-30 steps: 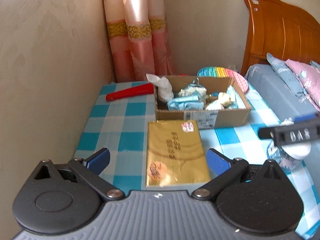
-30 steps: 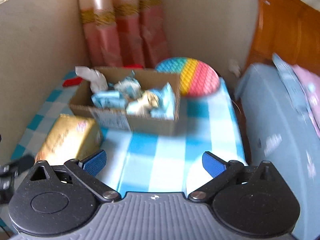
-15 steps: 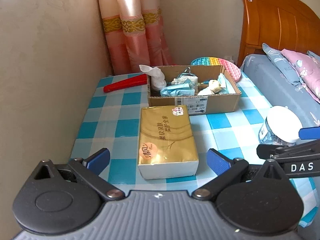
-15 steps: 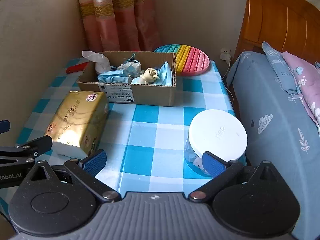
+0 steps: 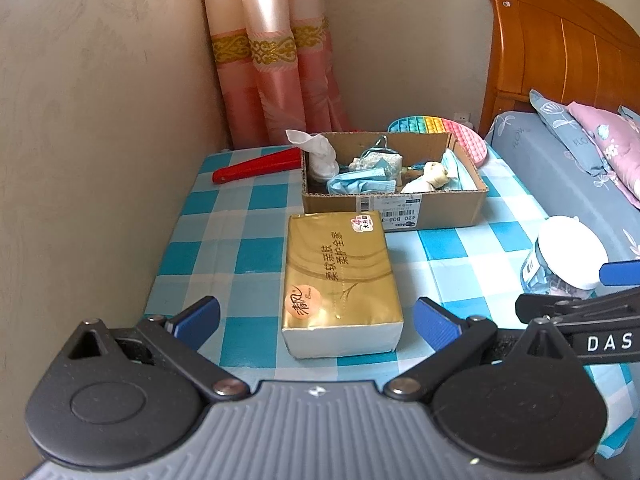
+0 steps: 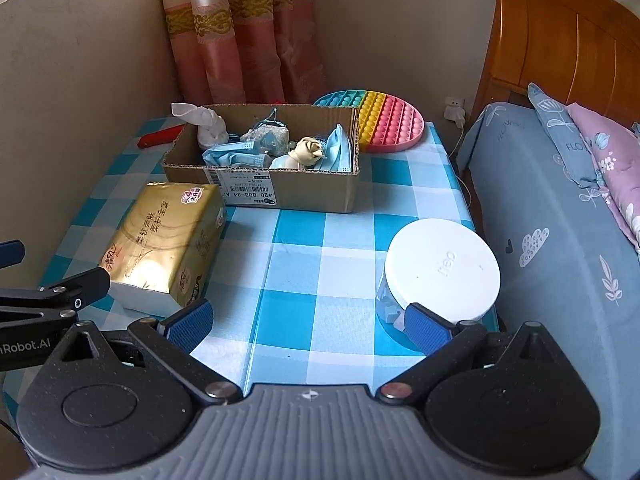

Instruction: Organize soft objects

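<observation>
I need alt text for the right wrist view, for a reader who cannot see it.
The open right hand-held gripper hovers, holding nothing, over a blue-and-white checked tablecloth, with a white-lidded clear jar by its right finger. Beyond lie a gold tissue pack and a cardboard box of blue face masks.

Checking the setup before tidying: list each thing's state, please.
Left claw: open, empty.
Right claw: open, empty.
Cardboard box: open-topped, holding soft items.
Gold tissue pack: lying flat, sealed.
Jar: upright, white lid on.
Face mask: crumpled in the box.
Red object: lying flat.
</observation>
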